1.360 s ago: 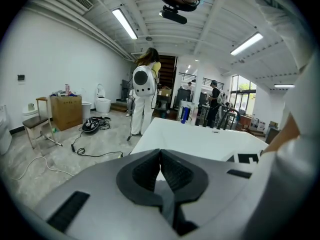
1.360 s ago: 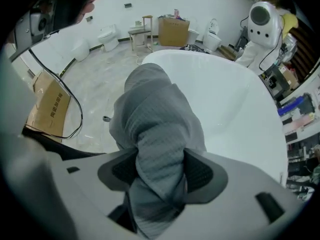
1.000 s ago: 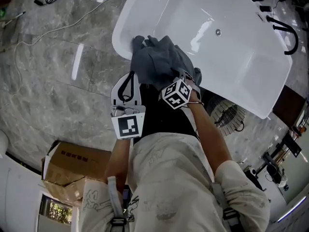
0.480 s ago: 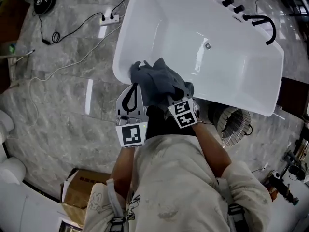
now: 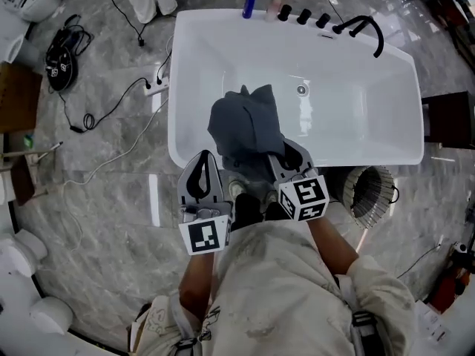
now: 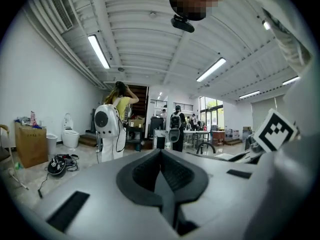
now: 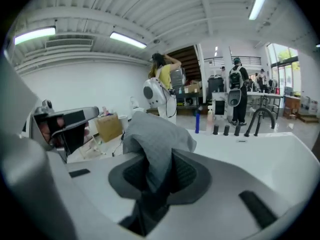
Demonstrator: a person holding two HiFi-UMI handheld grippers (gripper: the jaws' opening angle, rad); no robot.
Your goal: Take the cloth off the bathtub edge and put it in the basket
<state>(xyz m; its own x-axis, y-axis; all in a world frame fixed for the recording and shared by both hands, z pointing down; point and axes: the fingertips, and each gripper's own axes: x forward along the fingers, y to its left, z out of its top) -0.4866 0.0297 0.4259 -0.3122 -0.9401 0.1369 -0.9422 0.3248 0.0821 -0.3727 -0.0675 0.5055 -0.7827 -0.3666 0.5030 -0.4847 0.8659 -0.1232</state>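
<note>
A dark grey cloth (image 5: 245, 128) bunches up over the near rim of the white bathtub (image 5: 185, 136). My right gripper (image 5: 286, 154) is shut on the cloth's lower end. In the right gripper view the cloth (image 7: 156, 134) stands up out of the right gripper (image 7: 159, 170), pinched between its dark pads. My left gripper (image 5: 200, 175) is just left of the cloth, jaws pressed together and empty; in its own view the left gripper (image 6: 161, 154) points up and out into the room. A wire basket (image 5: 369, 193) stands on the floor to the right, by the tub's near corner.
A black faucet (image 5: 362, 27) and bottles (image 5: 250, 2) line the tub's far rim. Cables and a power strip (image 5: 154, 86) lie on the marble floor at left. A dark stand (image 5: 445, 121) is at the right. People with backpacks (image 6: 114, 121) stand far across the room.
The cloth, draped on the tub's rim before, is now bunched upward in the right gripper. The head view has swung so the tub lies straight ahead. The left gripper stayed shut beside it.
</note>
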